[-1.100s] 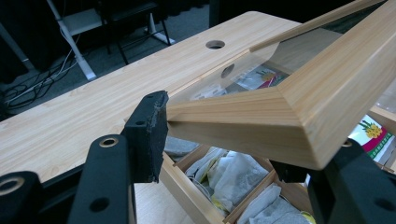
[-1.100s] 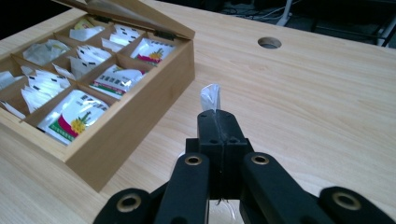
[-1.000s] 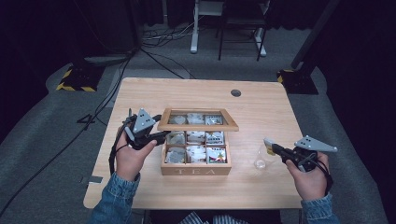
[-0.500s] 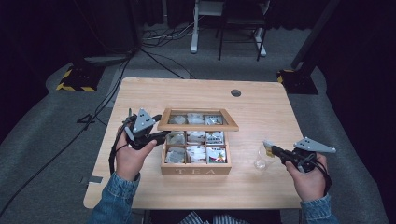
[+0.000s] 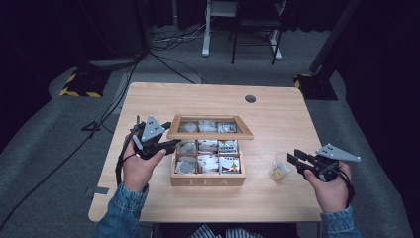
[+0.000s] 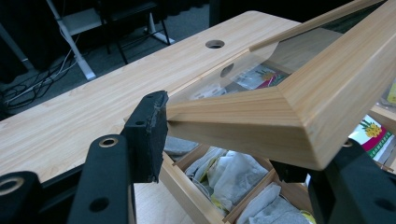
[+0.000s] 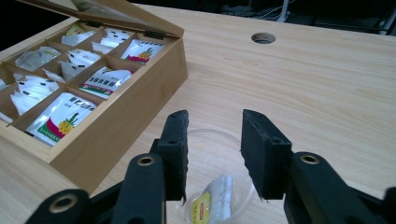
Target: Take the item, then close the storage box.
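Tea box lid [image 5: 210,133]: I clamp its corner in the left gripper [image 6: 224,140], propping it ajar; right gripper [image 7: 214,154] gapes, empty, above the cup [image 7: 219,196] near the table's right edge.

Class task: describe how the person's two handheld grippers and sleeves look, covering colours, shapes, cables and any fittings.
Each hand carries a black two-jaw tool. The left gripper and right gripper are each topped by a grey three-cornered plate. Their jaws are flat black bars with round metal-ringed holes and rough, dark pads. A black cable loops from each. Both sleeves are blue denim.
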`<state>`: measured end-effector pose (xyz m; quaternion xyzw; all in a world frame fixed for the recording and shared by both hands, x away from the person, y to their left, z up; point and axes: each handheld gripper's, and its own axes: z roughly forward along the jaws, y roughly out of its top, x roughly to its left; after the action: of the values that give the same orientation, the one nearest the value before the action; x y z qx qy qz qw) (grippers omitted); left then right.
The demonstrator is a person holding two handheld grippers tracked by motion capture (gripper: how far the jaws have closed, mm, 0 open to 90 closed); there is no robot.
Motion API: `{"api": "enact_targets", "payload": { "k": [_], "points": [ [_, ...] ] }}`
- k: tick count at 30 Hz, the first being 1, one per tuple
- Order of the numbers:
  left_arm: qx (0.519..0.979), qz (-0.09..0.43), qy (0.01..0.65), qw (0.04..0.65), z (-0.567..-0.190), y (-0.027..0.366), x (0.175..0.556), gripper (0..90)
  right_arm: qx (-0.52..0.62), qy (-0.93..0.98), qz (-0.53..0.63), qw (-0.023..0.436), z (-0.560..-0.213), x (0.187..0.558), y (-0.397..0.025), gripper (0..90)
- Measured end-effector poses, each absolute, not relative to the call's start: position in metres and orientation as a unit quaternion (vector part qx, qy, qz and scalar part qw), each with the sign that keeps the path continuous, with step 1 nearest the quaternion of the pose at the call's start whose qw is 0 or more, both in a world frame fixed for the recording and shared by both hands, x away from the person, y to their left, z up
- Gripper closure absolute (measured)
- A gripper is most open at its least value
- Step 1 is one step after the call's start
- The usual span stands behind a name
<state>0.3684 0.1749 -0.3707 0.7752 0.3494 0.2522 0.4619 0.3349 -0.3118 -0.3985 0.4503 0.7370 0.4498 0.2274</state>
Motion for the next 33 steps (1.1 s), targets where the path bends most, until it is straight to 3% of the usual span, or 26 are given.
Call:
{"api": "enact_targets", "payload": {
  "k": [8, 20, 33],
  "points": [
    [0.776, 0.248, 0.35, 0.462, -0.371, 0.175, 0.368, 44.8, 0.463, 0.723, 0.451, 0.242, -0.398, 0.339, -0.327, 48.4],
    [0.78, 0.248, 0.348, 0.457, -0.372, 0.175, 0.367, 44.6, 0.475, 0.738, 0.414, 0.242, -0.411, 0.35, -0.344, 49.3],
    [0.787, 0.246, 0.347, 0.447, -0.375, 0.175, 0.364, 44.6, 0.519, 0.742, 0.362, 0.221, -0.452, 0.369, -0.373, 49.7]
  ]
}}
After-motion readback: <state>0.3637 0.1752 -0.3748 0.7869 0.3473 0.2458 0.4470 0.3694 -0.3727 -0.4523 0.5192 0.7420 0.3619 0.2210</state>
